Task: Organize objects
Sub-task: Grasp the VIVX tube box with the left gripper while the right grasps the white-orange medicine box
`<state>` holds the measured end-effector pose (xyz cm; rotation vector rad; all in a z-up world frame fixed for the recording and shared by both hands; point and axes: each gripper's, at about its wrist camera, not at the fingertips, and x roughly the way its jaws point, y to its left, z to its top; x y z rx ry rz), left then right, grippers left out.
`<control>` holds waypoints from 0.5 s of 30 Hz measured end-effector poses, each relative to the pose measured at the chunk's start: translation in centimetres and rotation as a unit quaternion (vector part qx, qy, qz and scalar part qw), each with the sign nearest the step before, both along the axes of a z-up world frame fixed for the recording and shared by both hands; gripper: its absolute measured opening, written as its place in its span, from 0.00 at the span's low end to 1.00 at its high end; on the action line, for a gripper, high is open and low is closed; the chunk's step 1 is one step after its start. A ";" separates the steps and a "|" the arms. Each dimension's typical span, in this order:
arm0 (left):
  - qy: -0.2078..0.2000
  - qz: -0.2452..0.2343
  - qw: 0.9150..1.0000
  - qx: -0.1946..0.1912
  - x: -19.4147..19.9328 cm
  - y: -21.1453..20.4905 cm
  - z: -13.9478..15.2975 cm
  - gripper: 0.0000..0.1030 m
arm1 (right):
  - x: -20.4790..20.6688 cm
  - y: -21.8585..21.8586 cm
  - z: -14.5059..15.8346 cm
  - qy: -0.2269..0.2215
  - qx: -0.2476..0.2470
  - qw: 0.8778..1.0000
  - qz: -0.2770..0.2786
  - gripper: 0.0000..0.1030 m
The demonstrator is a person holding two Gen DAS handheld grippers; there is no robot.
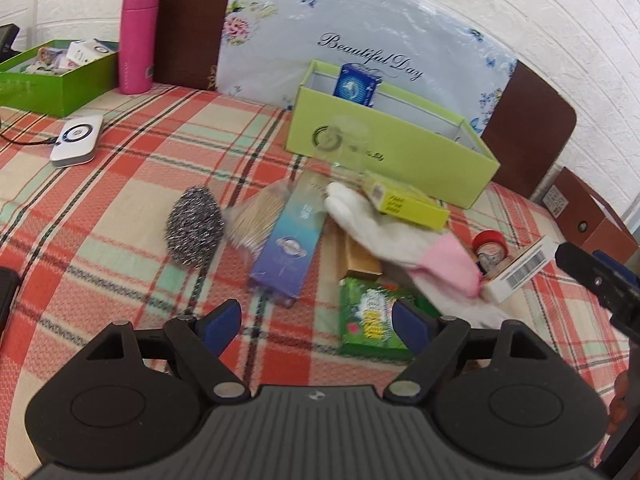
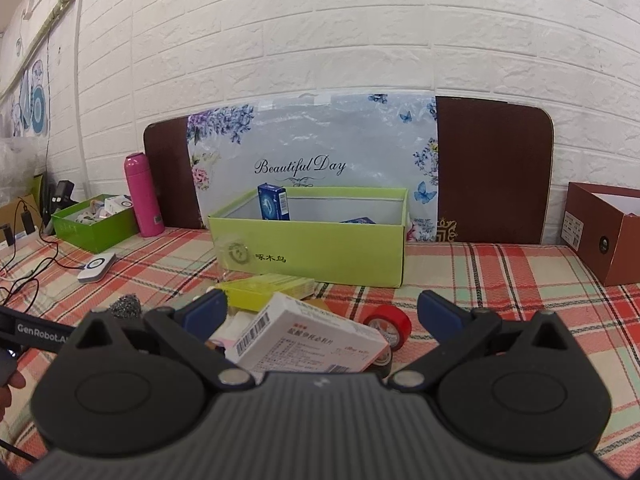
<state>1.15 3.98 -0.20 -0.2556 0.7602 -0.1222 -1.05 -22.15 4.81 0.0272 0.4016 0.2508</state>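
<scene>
A heap of small items lies on the plaid cloth in front of a lime green box (image 1: 384,140) (image 2: 320,248) that holds a blue carton (image 1: 357,85) (image 2: 273,201). In the heap are a steel scourer (image 1: 195,226), a purple-blue box (image 1: 289,240), a white and pink glove (image 1: 404,236), a yellow box (image 1: 408,202) (image 2: 268,286), a green packet (image 1: 370,320), red tape (image 1: 489,242) (image 2: 390,326) and a white medicine box (image 2: 308,340). My left gripper (image 1: 318,326) is open just short of the purple-blue box and green packet. My right gripper (image 2: 322,314) is open above the white medicine box.
A pink bottle (image 1: 138,38) (image 2: 142,196) and a dark green box (image 1: 52,76) (image 2: 94,222) of small items stand at the back left, with a white device (image 1: 78,140) (image 2: 97,266) on a cable. A brown box (image 2: 604,228) sits at the right. A floral headboard (image 2: 316,160) backs the surface.
</scene>
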 end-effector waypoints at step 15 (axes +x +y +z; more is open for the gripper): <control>-0.016 -0.011 1.000 0.001 4.1 0.8 -2.0 0.83 | 1.5 -0.6 -2.3 0.018 -0.049 0.997 -0.058 1.00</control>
